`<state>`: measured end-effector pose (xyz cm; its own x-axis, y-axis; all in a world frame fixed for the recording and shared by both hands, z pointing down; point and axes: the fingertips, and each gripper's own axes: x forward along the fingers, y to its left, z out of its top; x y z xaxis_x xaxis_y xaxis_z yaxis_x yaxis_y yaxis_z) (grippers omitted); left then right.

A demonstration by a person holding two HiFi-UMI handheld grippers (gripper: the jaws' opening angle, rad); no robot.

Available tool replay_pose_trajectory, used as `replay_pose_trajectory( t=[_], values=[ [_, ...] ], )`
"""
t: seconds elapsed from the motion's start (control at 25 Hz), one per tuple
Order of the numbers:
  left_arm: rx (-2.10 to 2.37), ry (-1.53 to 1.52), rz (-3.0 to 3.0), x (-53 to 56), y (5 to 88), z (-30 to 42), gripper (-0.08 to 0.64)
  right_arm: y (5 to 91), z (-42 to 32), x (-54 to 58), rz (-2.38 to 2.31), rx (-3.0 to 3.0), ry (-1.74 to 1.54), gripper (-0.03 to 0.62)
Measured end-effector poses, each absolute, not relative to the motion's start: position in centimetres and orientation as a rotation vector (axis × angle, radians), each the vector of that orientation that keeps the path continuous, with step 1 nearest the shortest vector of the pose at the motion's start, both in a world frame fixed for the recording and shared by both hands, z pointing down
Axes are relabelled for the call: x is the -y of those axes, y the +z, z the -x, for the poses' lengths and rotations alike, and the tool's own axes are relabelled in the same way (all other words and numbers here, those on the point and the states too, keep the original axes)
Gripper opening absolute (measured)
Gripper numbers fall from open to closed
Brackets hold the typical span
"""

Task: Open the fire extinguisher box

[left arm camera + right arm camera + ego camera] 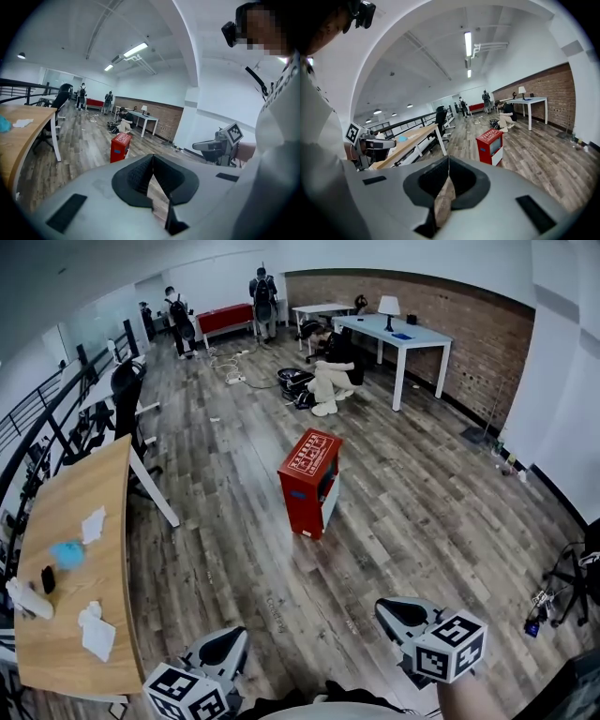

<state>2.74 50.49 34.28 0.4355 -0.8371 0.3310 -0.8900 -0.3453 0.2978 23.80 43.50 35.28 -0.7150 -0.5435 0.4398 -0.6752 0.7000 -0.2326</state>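
**Red fire extinguisher box (309,482) out of reach, both sets of fingers shut**

I read this as the approach stage: nothing on the box has been touched yet. It stands upright on the wood plank floor (412,521), straight ahead of both sets of fingers and well apart from them, with open floor in between. Its top carries white lettering too small for me to read. From the right gripper view, the face turned partly toward me has a dark window above a white lower panel, which I take to be the door.

The left gripper (225,645) has its fingers pressed together at the tips with nothing between them. The right gripper (405,615) is the same, closed on nothing. Both point forward and somewhat downward toward the box. A wooden table (66,521) sits off to the left of the left fingers and plays no part in this.

My next move should be to close the gap and bring the fingers down to door height, then spread one pair. I cannot make out a handle or latch from here, so I would first find the door's free edge. The box looks light and freestanding, so I expect to steady it with the other gripper while pulling.
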Motion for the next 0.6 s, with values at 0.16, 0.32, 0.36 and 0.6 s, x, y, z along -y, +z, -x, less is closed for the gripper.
replay_pose_trajectory(
  t=[0.16, 0.32, 0.36, 0.6],
  values=[
    [1.452, 0.147, -2.270, -49.5, 34.0, -3.0, 0.008, 34.8, -24.6, -42.9, -0.985, 2.572, 0.528, 0.009],
    [1.452, 0.139, -2.297, -48.7, 33.5, -3.6, 0.008, 34.5, -25.7, -42.3, -1.021, 2.568, 0.522, 0.009],
    [1.453, 0.135, -2.297, -48.6, 33.4, -3.6, 0.008, 34.5, -25.8, -42.3, -1.023, 2.565, 0.521, 0.009],
    [1.461, 0.104, -2.272, -48.6, 33.8, -3.6, 0.008, 34.4, -26.3, -42.4, -1.018, 2.565, 0.506, 0.009]
  ],
)
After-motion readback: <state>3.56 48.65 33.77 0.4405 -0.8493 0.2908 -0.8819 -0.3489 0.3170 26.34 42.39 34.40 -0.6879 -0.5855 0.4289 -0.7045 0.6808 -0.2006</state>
